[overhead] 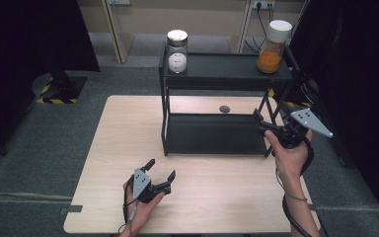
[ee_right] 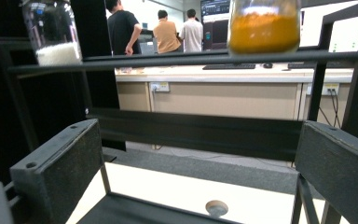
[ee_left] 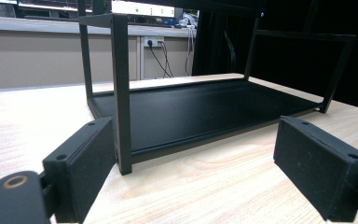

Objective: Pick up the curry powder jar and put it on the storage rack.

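A black two-tier rack [overhead: 212,133] stands at the back middle of the wooden table [overhead: 118,148]. On its top shelf [overhead: 222,66] are a jar of white powder [overhead: 176,52] at the left and a jar of orange powder [overhead: 273,47] at the right. My left gripper [overhead: 161,169] rests low near the table's front, open and holding nothing, pointing at the rack's front left post [ee_left: 121,93]. My right gripper [overhead: 265,124] is open at the rack's right end, level with the lower shelf. From there the orange jar [ee_right: 264,28] and white jar [ee_right: 53,32] sit above on the top shelf [ee_right: 191,59].
A round cable hole [overhead: 224,109] lies in the table behind the rack. The rack's lower shelf [ee_left: 205,109] is bare. Dark curtains flank the table on both sides. Several people [ee_right: 165,32] stand far off by a counter with wall sockets.
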`<control>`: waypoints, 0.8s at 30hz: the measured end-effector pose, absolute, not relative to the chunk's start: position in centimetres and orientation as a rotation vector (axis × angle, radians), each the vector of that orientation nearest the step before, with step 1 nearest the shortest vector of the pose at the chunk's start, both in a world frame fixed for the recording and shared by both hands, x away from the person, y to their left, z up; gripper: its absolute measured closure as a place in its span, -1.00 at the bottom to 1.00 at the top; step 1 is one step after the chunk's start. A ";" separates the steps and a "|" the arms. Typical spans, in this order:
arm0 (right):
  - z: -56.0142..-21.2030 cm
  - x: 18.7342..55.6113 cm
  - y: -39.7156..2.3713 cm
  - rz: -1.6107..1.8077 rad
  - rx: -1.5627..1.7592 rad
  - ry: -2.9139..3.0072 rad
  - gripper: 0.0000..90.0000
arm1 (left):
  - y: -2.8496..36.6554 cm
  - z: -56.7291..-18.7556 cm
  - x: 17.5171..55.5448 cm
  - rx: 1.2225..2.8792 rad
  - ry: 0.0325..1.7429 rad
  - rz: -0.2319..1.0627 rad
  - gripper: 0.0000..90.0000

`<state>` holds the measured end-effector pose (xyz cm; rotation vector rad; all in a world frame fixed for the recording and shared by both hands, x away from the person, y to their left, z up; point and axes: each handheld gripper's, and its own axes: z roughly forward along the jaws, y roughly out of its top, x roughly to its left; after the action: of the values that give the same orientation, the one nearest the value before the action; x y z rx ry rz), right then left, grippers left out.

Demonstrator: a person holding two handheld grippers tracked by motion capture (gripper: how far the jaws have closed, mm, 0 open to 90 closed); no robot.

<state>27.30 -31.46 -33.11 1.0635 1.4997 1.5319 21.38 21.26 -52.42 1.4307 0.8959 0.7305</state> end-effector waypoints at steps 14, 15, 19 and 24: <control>-35.8 25.5 -31.6 1.526 1.080 1.542 -0.97 | 21.2 -52.4 21.4 1.430 0.895 0.733 -0.72; -36.0 25.4 -31.6 1.525 1.081 1.545 -0.97 | 21.2 -52.4 21.4 1.431 0.895 0.733 -0.72; -36.8 25.0 -31.6 1.521 1.091 1.561 -0.97 | 21.2 -52.5 21.3 1.430 0.894 0.734 -0.72; -37.8 24.5 -31.8 1.514 1.102 1.581 -0.97 | 21.2 -52.5 21.3 1.429 0.894 0.734 -0.72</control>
<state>24.52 -31.78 -37.80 1.1017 1.5813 1.5139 21.34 21.24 -52.46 1.4292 0.8944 0.7339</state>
